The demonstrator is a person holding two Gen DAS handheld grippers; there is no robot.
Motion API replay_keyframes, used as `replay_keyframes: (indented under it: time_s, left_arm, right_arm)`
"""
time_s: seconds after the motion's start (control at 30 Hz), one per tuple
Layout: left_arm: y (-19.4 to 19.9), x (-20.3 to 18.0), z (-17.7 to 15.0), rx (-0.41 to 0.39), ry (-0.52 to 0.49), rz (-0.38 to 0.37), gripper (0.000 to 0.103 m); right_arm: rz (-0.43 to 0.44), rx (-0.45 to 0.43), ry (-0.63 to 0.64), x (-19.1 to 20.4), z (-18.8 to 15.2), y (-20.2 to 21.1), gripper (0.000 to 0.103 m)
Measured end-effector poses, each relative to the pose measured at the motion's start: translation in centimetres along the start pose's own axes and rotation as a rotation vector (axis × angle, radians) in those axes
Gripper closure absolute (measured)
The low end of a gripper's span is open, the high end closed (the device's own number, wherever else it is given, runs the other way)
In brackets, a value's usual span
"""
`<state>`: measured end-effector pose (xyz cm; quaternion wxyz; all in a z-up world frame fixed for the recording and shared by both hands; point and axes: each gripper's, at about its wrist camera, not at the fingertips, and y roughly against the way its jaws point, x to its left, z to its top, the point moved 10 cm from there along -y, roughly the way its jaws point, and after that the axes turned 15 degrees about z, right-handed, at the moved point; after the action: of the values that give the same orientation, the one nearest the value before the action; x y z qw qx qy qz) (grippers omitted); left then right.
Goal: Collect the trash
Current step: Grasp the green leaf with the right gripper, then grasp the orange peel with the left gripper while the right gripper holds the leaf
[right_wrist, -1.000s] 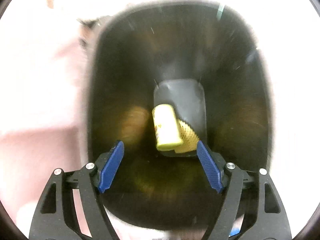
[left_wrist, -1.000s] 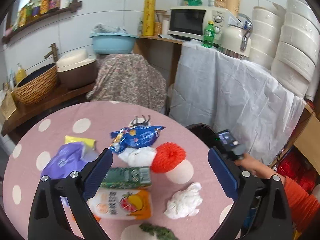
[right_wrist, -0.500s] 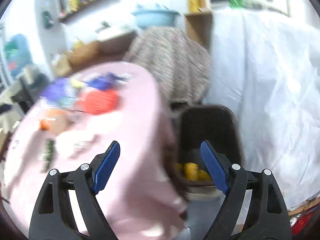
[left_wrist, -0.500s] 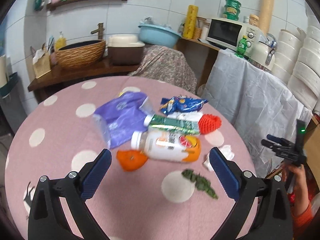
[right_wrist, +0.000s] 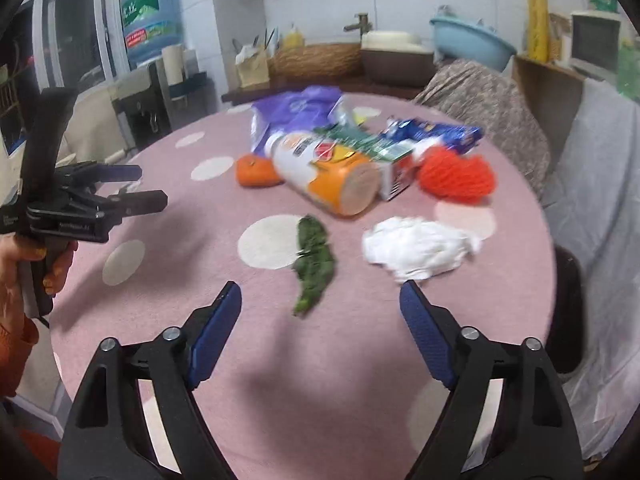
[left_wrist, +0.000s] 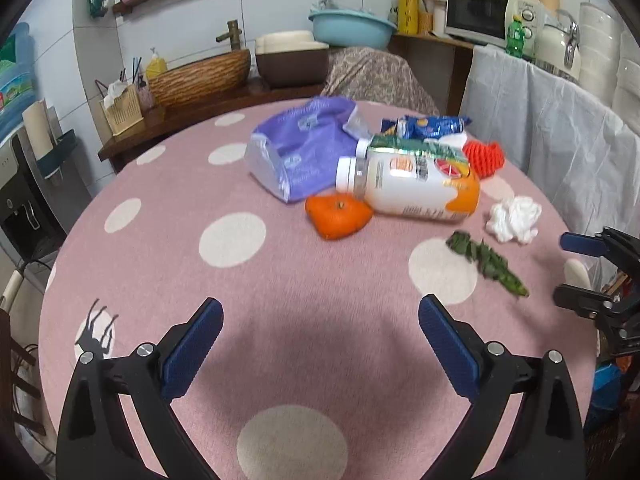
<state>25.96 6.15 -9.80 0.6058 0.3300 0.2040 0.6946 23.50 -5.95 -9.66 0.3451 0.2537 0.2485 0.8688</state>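
Two grippers hang over a round table (left_wrist: 168,216) covered in a pink cloth with white dots. Left gripper (left_wrist: 320,344): jaws spread wide, nothing between them, bare cloth beneath. Right gripper (right_wrist: 320,320): jaws apart and empty, having just been closing somewhat; its pads touch nothing.

Landmark: the juice bottle (left_wrist: 412,188), white and orange, lying on its side. Touching its cap end, an orange peel (left_wrist: 336,216). Behind it, a purple plastic bag (left_wrist: 300,152). Against its far side, a green carton (right_wrist: 364,144); beyond that, a blue snack wrapper (left_wrist: 428,126). By its base end, a red mesh scrubber (right_wrist: 456,176). Nearer the grippers than the bottle, apart from it, a green leafy scrap (right_wrist: 314,260) and a crumpled white tissue (right_wrist: 416,248). A dark bin (right_wrist: 568,312) stands off the table's edge past the tissue.
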Motion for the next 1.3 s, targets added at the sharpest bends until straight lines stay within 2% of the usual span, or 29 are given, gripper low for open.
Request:
replay_keyframes:
  time_s: [0.27, 0.3, 0.37, 0.47, 0.53, 0.73, 0.83, 0.97, 1.07, 1.23, 1.3]
  left_arm:
    - [-1.0, -0.1, -0.7, 0.024, -0.025, -0.015, 0.006]
    - [-1.2, -0.2, -0.7, 0.028, -0.029, -0.014, 0.006]
    - [-1.8, -0.1, -0.7, 0.038, -0.042, -0.007, 0.006]
    - [-2.5, -0.1, -0.6, 0.056, -0.057, -0.005, 0.006]
    - [-3.1, -0.1, -0.4, 0.062, -0.063, -0.004, 0.006]
    - [-5.1, -0.6, 1.4, 0.06, -0.113, 0.036, 0.006]
    - [-6.3, -1.0, 2.4, 0.061, -0.136, 0.046, 0.006]
    - [-7.3, -2.2, 3.5, 0.072, -0.133, 0.009, 0.006]
    - [-8.0, -2.8, 4.2, 0.064, -0.15, 0.035, 0.006]
    - [-8.4, -3.9, 5.0, 0.048, -0.163, 0.039, 0.012]
    - [-8.7, -4.3, 5.1, 0.044, -0.175, 0.051, 0.022]
  right_arm:
    - [-0.033, 0.126, -0.047, -0.7, -0.5, -6.0, 0.043]
    - [-0.035, 0.134, -0.049, -0.8, -0.4, -6.5, 0.048]
    - [-0.033, 0.155, -0.052, -0.8, -0.4, -7.4, 0.052]
    - [-0.058, 0.158, -0.051, -1.0, 0.0, -7.7, 0.059]
    - [-0.072, 0.155, -0.052, -1.2, 0.2, -7.8, 0.075]
    - [-0.091, 0.141, -0.019, -0.9, 0.3, -7.6, 0.089]
    - [-0.07, 0.117, -0.019, -0.4, 0.4, -7.0, 0.09]
    - [-0.049, 0.081, -0.024, 0.0, 0.7, -5.5, 0.09]
    - [-0.036, 0.062, -0.035, 0.1, 0.6, -4.5, 0.09]
    - [-0.028, 0.047, -0.052, -0.2, 0.1, -3.7, 0.09]
    - [-0.025, 0.042, -0.063, -0.4, -0.1, -3.6, 0.09]
